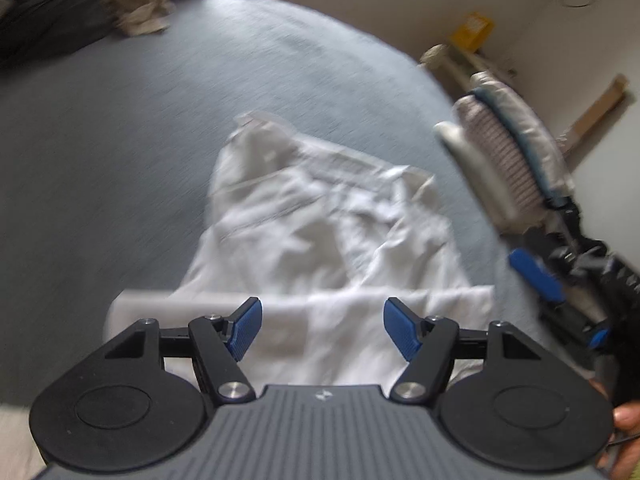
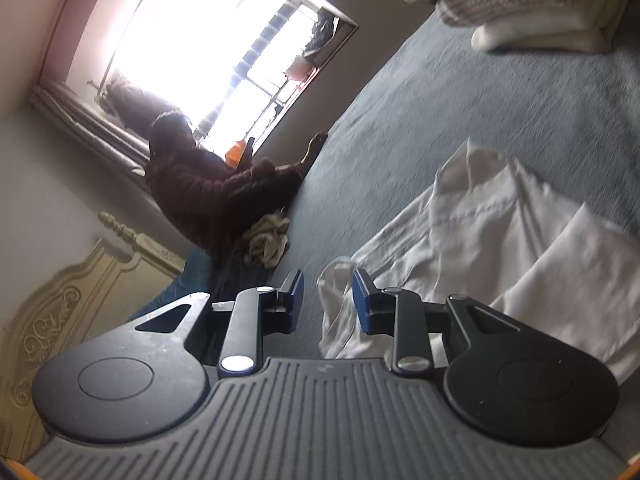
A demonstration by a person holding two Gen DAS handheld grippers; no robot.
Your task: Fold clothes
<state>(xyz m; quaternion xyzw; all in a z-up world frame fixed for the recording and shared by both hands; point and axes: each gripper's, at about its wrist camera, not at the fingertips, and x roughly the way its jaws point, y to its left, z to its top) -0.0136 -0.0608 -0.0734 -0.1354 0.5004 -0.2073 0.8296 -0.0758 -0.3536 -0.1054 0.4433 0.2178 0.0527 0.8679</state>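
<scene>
Done: we see a folded stack (image 1: 508, 152) at the bed (image 1: 120, 160) edge.
Left: white garment (image 1: 320, 232) lies rumpled mid-bed.
Jaws: left gripper (image 1: 322, 330) spread, empty; right gripper (image 2: 328, 300) part-spread, cloth fold between, grip unclear.

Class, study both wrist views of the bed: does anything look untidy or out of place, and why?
Yes. The white garment lies crumpled and unfolded on the blue bedspread, unlike the neatly folded stack near the bed's edge. A beige cloth is also bunched up at the far side.

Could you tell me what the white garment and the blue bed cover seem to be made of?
White garment: thin woven cloth, probably cotton, matte; it creases sharply and shows stitched seams. Blue bed cover: looks like a soft, slightly napped fabric, matte and grainy, though blur leaves the weave uncertain.
</scene>
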